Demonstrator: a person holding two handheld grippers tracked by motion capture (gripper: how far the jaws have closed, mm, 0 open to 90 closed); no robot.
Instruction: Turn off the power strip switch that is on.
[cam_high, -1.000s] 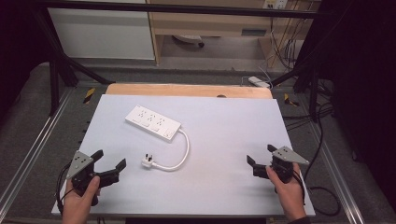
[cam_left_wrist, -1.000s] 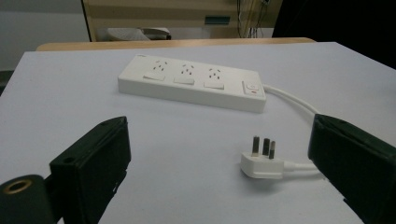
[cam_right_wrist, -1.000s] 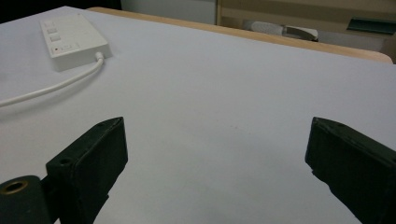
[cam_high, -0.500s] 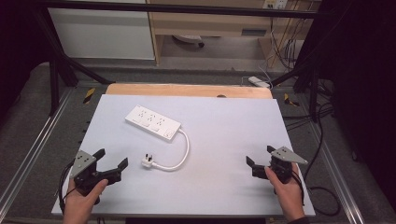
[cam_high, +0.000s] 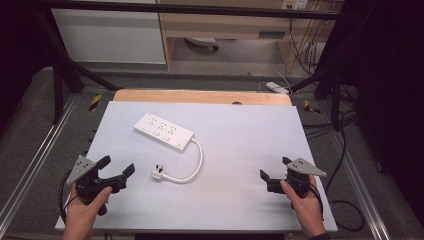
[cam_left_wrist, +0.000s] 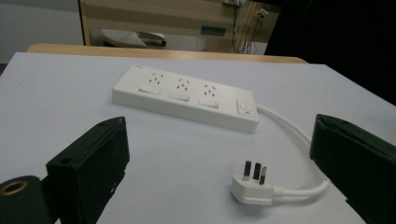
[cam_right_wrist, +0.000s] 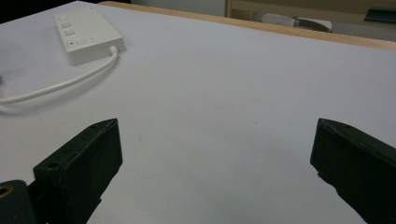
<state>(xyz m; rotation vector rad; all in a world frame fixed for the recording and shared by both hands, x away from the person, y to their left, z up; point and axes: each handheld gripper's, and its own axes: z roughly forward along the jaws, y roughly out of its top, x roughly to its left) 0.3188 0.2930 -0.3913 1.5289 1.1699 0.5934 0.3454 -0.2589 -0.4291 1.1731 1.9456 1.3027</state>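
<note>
A white power strip (cam_high: 164, 131) with three sockets lies left of centre on the white table (cam_high: 245, 135). Its white cable (cam_high: 198, 161) curves down to a three-pin plug (cam_high: 158, 173) lying pins-up. My left gripper (cam_high: 117, 166) is held open at the front left, a short way left of the plug. In the left gripper view the power strip (cam_left_wrist: 187, 95) and plug (cam_left_wrist: 252, 189) lie ahead between the wide-apart jaws of the left gripper (cam_left_wrist: 218, 140). My right gripper (cam_high: 274, 168) is open at the front right, over bare table. In its view the strip (cam_right_wrist: 86, 35) sits far left.
A wooden strip (cam_high: 200, 96) runs along the table's back edge. Metal rails (cam_high: 35, 165) flank both sides. Loose cables (cam_high: 345, 205) lie on the floor to the right, and a low shelf (cam_high: 225, 25) stands behind.
My left gripper has edged slightly forward and right toward the plug. The right gripper has barely moved. Strip, cable and plug lie as before.
</note>
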